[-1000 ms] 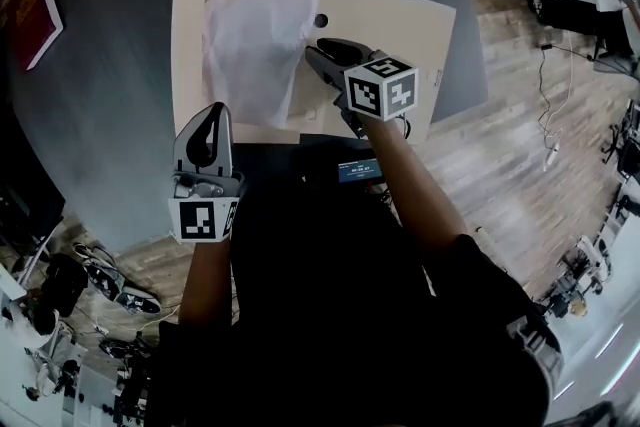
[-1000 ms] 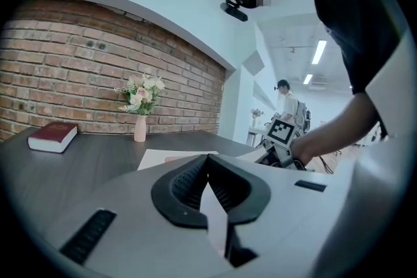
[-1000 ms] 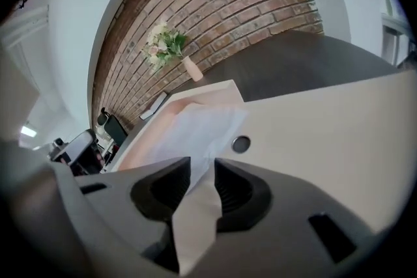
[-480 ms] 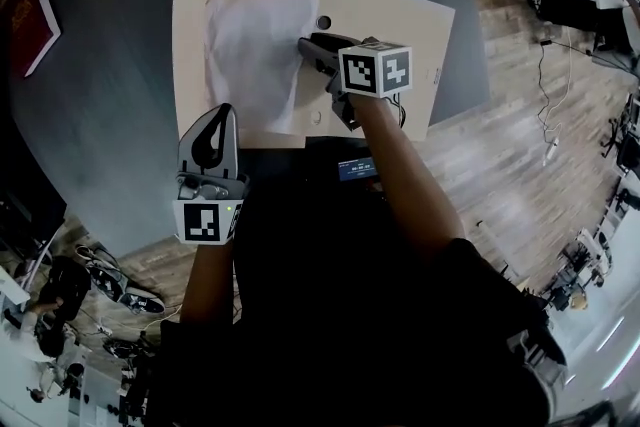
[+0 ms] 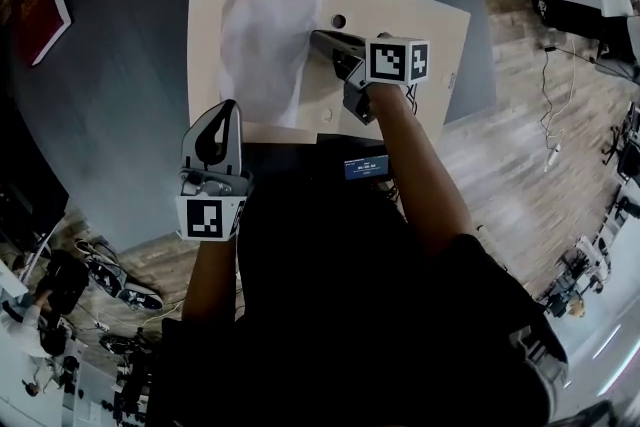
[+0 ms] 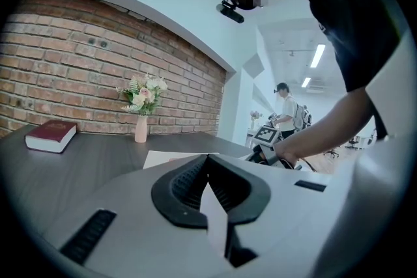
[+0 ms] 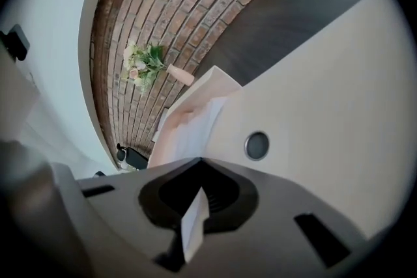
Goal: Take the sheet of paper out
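One white paper sheet [image 5: 265, 50] lay on left half of flat beige card envelope [image 5: 410, 15]; envelope lay on dark grey desk [image 5: 120, 125]; red hardcover book [image 5: 40, 10] lay well left.

1. Tools: two, the left tool [image 5: 225, 108] and the right tool [image 5: 320, 38].
2. Sheet of paper [image 5: 265, 50]: one, at the right tool's tip.
3. Beige folder [image 5: 410, 15]: one, beneath the right tool.
4. Red book [image 5: 42, 10]: one, left of the left tool.
5. Flower vase [image 6: 141, 129]: one, ahead of the left tool.
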Motion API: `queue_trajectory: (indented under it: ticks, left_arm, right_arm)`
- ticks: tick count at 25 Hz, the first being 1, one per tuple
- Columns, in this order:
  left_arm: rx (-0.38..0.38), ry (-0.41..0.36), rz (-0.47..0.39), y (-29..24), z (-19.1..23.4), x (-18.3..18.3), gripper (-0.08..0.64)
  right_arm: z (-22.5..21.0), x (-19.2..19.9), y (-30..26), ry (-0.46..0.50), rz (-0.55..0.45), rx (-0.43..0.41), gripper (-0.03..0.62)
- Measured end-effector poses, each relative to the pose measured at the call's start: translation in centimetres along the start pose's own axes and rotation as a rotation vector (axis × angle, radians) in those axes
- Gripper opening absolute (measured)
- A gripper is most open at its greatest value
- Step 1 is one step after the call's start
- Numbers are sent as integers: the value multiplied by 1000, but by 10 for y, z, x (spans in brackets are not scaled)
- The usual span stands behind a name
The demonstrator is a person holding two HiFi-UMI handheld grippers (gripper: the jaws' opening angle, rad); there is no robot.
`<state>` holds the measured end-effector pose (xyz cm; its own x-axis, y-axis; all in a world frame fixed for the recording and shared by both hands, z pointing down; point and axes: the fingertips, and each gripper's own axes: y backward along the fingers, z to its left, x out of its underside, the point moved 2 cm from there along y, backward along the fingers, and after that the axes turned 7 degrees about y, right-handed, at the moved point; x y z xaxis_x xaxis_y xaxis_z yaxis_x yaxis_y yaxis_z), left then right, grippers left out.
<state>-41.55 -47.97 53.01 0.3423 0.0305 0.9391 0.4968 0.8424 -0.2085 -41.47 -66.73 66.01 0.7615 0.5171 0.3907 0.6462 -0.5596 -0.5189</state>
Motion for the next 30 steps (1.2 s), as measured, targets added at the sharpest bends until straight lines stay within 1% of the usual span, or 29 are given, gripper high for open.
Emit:
queue_trajectory:
  ticks: [4, 8, 10, 16, 19, 23, 25, 28, 30]
  left_arm:
    - [-3, 0, -10, 3, 3, -2, -5]
    - [20, -53, -10, 7, 1, -2, -5]
    - [33, -63, -16, 11, 0, -3, -5]
    - [80, -34, -22, 30, -5, -3, -5]
    - [118, -38, -17, 43, -17, -1, -5]
    - [173, -64, -22, 56, -34, -3, -5]
    - [190, -74, -25, 62, -45, -5, -5]
    - [217, -77, -32, 69, -61, -10, -5]
    - [242, -93, -43, 74, -71, -16, -5]
  right_arm:
    - [-5, 1, 19, 3, -27, 16, 2]
    - [-11, -2, 47, 5, -93, 56, 2]
    - [-9, -2, 60, 15, -121, 74, 2]
    - [4, 17, 101, 53, -184, 129, 2]
    - [10, 25, 128, 97, -231, 179, 2]
    - [25, 22, 172, 185, -346, 243, 2]
    - [37, 25, 192, 222, -392, 251, 2]
    - [60, 30, 220, 295, -459, 228, 2]
    - [76, 33, 234, 349, -493, 229, 2]
